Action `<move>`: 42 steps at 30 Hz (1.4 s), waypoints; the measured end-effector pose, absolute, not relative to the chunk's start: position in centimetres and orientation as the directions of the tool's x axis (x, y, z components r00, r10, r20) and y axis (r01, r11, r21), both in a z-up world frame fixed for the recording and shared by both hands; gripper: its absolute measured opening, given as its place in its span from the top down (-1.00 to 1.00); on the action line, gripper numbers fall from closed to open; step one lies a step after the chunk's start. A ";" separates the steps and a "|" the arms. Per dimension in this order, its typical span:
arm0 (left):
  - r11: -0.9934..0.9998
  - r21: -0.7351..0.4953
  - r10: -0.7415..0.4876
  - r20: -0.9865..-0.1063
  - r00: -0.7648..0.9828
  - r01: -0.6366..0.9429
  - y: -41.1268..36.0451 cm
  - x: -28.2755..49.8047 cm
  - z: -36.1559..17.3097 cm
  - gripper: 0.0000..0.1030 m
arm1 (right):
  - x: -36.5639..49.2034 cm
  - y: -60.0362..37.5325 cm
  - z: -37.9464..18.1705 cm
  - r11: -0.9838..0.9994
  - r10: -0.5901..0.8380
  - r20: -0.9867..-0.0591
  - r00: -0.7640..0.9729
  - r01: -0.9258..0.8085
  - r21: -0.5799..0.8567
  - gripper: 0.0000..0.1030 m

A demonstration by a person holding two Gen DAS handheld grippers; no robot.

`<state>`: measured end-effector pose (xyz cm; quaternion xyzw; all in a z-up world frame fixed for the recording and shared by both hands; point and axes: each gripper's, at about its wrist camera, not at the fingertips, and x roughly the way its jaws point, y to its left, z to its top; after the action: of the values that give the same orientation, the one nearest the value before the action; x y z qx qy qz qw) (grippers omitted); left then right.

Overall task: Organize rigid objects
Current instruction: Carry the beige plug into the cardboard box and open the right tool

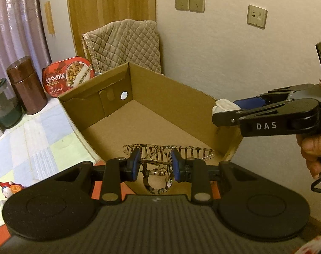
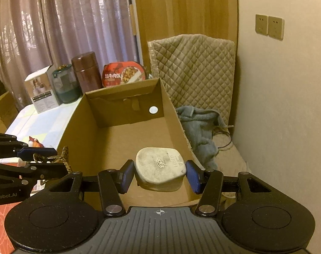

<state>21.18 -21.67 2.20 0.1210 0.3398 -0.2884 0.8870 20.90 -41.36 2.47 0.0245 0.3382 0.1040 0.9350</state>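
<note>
Cardboard is the target here — an open cardboard box [image 2: 126, 135] with a bare floor, standing on a pastel-checked worktop [image 1: 33, 139] beside the wall. Both loads hang over it, so the step in hand looks like the drop.

To do it well, I would bring each load lower into the box before letting go, keep it inside the rim, and set the two down apart from one another so neither lands on the other. The hair clip is springy and toothed; it could snag a pad on release, so a clean, full opening seems wise.

The left tongs [image 1: 154, 165] are closed as far as they go, clamped on a tortoiseshell hair clip [image 1: 160, 154] at its hinge, teeth pointing away over the near edge of the box.

The right tongs [image 2: 159, 175] stand partly apart, their blue pads pressed on either side of a scuffed white plug adapter [image 2: 159, 167] — held above the box floor near its right wall.
</note>
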 end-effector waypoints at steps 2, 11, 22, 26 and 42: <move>0.801 0.027 -0.427 -0.675 0.602 0.598 -21.9 21.3 1.9 0.49 | 21.0 -41.4 2.3 0.977 0.212 -0.628 0.749 -0.180 0.116 0.03; 0.844 0.033 -0.397 -0.632 0.665 0.535 -20.5 20.7 3.0 0.32 | 21.1 -41.2 2.1 0.976 0.218 -0.631 0.745 -0.185 0.119 0.03; 0.913 -0.044 -0.344 -0.619 0.706 0.406 -17.1 19.5 4.0 0.32 | 21.0 -39.8 1.4 0.968 0.245 -0.644 0.724 -0.219 0.122 0.03; 0.917 -0.053 -0.339 -0.622 0.706 0.395 -16.6 19.4 4.0 0.32 | 21.1 -39.4 1.1 0.967 0.245 -0.650 0.719 -0.225 0.116 0.03; 0.933 -0.076 -0.321 -0.616 0.719 0.352 -15.2 18.5 3.9 0.29 | 21.4 -39.1 0.5 0.969 0.242 -0.652 0.718 -0.217 0.121 -0.03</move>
<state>18.48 -15.24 3.93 0.0231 0.3278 -0.1816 0.9268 21.43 -39.12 0.54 0.0179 0.3544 0.1238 0.9267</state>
